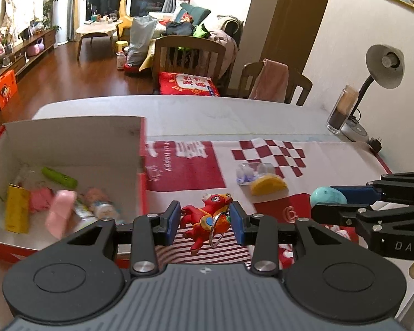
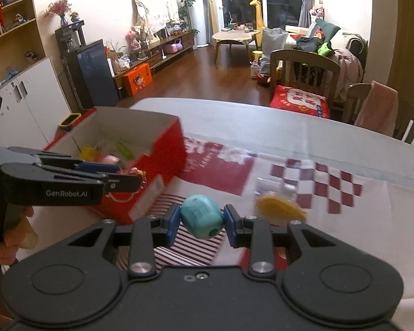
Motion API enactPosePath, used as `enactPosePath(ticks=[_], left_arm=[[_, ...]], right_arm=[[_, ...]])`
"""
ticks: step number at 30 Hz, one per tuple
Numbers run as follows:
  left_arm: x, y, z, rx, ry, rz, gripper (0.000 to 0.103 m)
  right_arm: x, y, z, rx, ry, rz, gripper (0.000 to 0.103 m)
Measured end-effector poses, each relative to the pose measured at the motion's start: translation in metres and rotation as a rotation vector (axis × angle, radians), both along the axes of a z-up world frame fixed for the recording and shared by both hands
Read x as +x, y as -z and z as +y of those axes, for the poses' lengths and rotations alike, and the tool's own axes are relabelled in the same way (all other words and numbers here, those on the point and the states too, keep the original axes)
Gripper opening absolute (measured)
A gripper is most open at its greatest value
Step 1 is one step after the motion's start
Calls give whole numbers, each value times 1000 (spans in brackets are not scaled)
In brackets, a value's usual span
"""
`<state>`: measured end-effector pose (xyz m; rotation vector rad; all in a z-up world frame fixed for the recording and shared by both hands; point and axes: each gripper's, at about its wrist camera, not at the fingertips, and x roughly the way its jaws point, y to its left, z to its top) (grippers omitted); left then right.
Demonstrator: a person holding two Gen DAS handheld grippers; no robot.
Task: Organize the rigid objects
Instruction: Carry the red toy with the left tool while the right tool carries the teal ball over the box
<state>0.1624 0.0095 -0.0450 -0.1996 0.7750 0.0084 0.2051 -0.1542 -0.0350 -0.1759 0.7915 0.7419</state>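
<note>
My left gripper [image 1: 206, 222] is shut on a red horse keychain [image 1: 204, 218] with a metal ring, held above the tablecloth. My right gripper [image 2: 201, 224] is shut on a teal egg-shaped toy [image 2: 201, 216]; in the left wrist view that teal toy [image 1: 328, 196] shows at the right with the right gripper [image 1: 334, 199] around it. An open red cardboard box [image 1: 142, 149] stands to the left with several small items inside. In the right wrist view the left gripper [image 2: 136, 176] hovers by the red box [image 2: 162, 165]. A yellow wedge toy [image 1: 267, 185] and a clear plastic piece [image 1: 248, 172] lie on the cloth.
A red and white tablecloth [image 1: 276, 151] covers the near part of the white table [image 1: 207, 113]. A desk lamp [image 1: 383, 66] and a glass jar [image 1: 342, 110] stand at the far right. Chairs [image 1: 187, 55] stand behind the table. A hand [image 2: 2, 237] holds the left gripper's handle.
</note>
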Motion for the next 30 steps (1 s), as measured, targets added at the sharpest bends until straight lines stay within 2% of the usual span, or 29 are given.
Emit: enactPosePath(ticks=[6, 13, 23, 30], left_arm=[[-13, -7, 49, 8, -20, -9, 38], [-17, -8, 107, 34, -47, -12, 38], [7, 7, 169, 85, -40, 26, 38], [42, 18, 195, 107, -31, 41, 38]], right_arm=[[-8, -4, 51, 2, -27, -19, 32], [-6, 5, 107, -27, -50, -28, 32], [5, 26, 171, -88, -57, -28, 32], [20, 41, 208, -130, -60, -19, 32]])
